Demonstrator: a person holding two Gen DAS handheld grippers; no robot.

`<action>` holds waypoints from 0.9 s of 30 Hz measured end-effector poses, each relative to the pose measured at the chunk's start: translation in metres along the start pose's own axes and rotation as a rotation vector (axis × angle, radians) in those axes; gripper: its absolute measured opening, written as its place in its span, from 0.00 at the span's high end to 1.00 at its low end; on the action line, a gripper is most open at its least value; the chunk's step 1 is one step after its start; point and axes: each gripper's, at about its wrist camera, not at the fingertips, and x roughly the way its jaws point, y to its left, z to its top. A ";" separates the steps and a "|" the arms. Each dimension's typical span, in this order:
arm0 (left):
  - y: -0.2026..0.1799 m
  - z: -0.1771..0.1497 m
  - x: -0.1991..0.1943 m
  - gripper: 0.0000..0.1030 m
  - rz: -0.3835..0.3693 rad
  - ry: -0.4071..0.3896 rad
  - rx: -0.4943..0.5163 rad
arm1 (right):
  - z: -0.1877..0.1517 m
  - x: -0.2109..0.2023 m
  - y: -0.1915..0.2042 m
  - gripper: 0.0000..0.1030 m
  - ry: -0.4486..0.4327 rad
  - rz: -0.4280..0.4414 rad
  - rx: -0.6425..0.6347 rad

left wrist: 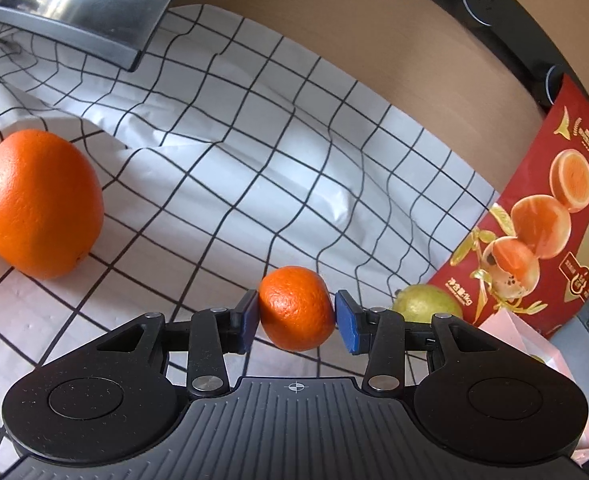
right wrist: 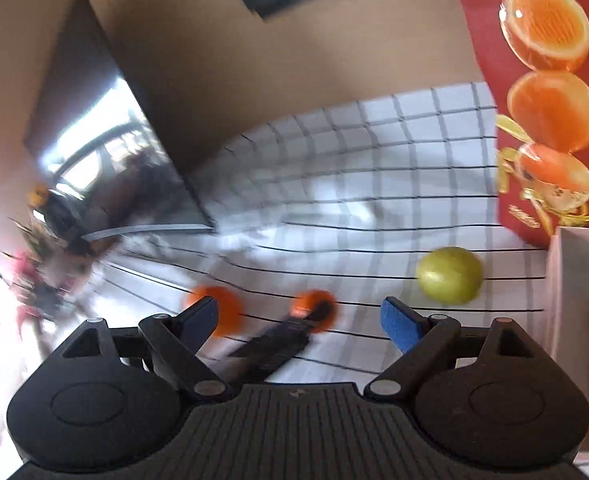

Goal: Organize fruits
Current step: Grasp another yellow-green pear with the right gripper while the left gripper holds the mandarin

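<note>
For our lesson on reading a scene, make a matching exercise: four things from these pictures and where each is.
1 small orange
2 large orange
3 green fruit
4 red box

a alone on the cloth, far left in the left view
b standing at the cloth's right edge
c between the left claw's pads
d on the cloth beside the white box

1-c, 2-a, 3-d, 4-b

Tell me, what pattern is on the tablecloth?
White with a black grid on the tablecloth, clearest in the left wrist view.

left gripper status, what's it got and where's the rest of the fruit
Left gripper shut on small orange. Right gripper open, empty. Large orange and green fruit loose on checked cloth; box at right, path clear.
</note>
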 end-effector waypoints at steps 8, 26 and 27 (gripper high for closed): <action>-0.001 -0.002 -0.002 0.55 -0.024 -0.003 -0.005 | 0.004 -0.025 0.032 0.13 -0.083 -0.015 -0.111; -0.001 0.000 -0.003 0.55 -0.017 -0.009 -0.015 | 0.023 0.134 -0.078 0.13 0.092 -0.540 -0.233; -0.001 -0.001 -0.004 0.55 -0.015 -0.010 -0.017 | 0.022 0.140 -0.079 0.13 0.109 -0.545 -0.232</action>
